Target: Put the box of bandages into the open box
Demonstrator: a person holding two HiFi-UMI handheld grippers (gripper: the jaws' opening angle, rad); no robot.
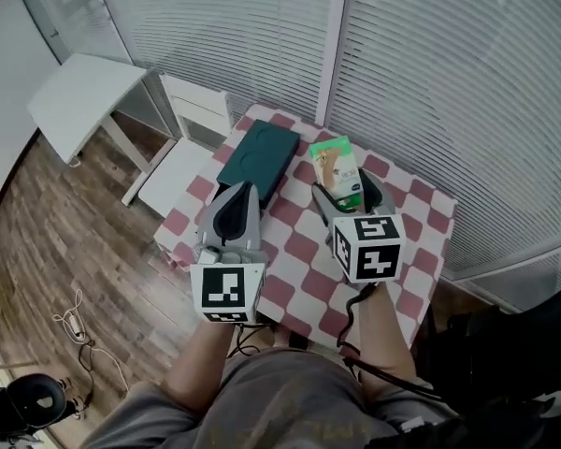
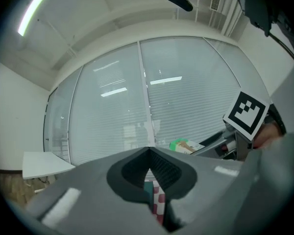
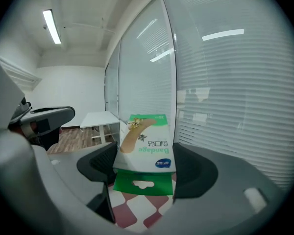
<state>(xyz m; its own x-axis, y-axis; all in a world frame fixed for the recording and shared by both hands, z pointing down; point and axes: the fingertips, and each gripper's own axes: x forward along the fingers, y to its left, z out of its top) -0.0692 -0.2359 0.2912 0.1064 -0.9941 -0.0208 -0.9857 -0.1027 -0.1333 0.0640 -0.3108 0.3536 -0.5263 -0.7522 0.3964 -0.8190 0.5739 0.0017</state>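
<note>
My right claw [image 3: 144, 169] grips the bandage box [image 3: 146, 143] by its sides over the checkered table [image 1: 304, 249]; it is probably light, crushable card, while my left claw [image 2: 150, 169] is clenched empty.

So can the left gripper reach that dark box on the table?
Probably yes. The left gripper is shut and empty, its tip by the dark box, with nothing between them. The right gripper, gripping the bandage box, is off to one side.
</note>
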